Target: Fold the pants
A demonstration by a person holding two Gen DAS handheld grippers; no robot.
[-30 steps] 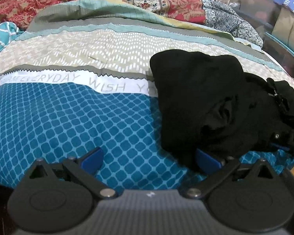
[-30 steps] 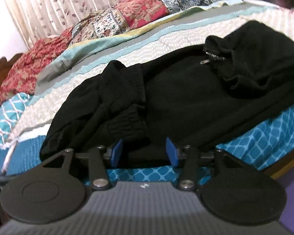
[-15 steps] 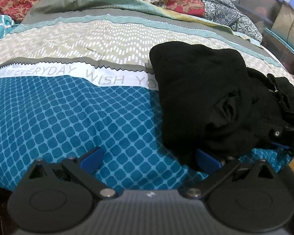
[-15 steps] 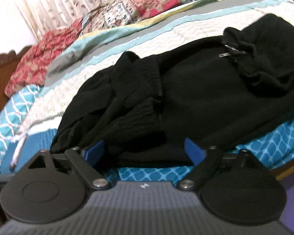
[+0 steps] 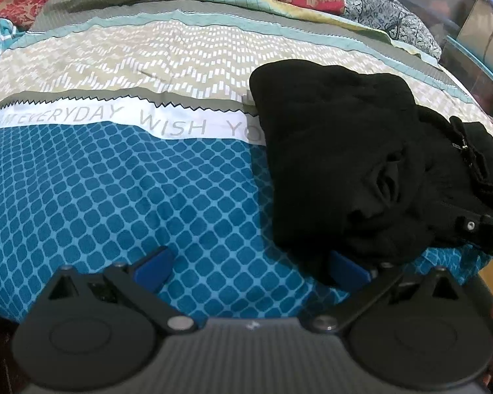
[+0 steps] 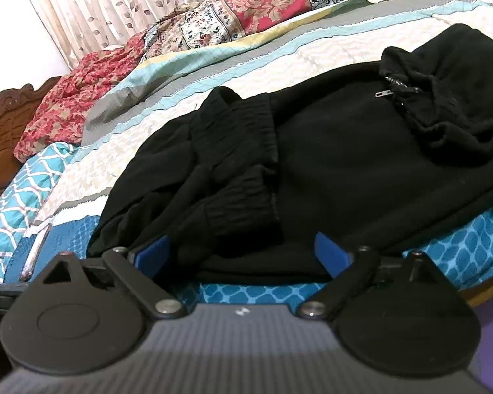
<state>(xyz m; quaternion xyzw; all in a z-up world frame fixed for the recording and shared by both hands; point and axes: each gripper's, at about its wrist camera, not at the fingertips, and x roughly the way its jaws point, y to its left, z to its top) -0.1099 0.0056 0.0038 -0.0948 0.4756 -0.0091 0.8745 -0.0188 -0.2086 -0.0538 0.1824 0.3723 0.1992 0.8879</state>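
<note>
Black pants (image 5: 338,151) lie folded in a heap on the bed, at the right in the left wrist view. My left gripper (image 5: 249,267) is open wide over the blue patterned bedspread (image 5: 115,190), and its right pad (image 5: 348,267) touches the near edge of the pants. In the right wrist view the pants (image 6: 345,164) fill the middle, ribbed cuffs (image 6: 243,210) laid over the body and a zipper pull (image 6: 384,93) further back. My right gripper (image 6: 243,256) stands open, its blue pads either side of the near edge of the fabric and not pressing it. Part of that gripper (image 5: 480,226) shows at the left view's right edge.
Floral quilts and pillows (image 6: 240,13) are piled at the far side of the bed. A carved wooden headboard (image 6: 3,138) stands at the left in the right wrist view. Storage boxes (image 5: 476,26) stand beyond the bed's right side. The bed's near edge (image 6: 486,292) runs just past the pants.
My right gripper's jaws spread from a narrow gap at the pants' near edge to wide open, letting the fabric go. The left gripper stayed open and barely shifted.
</note>
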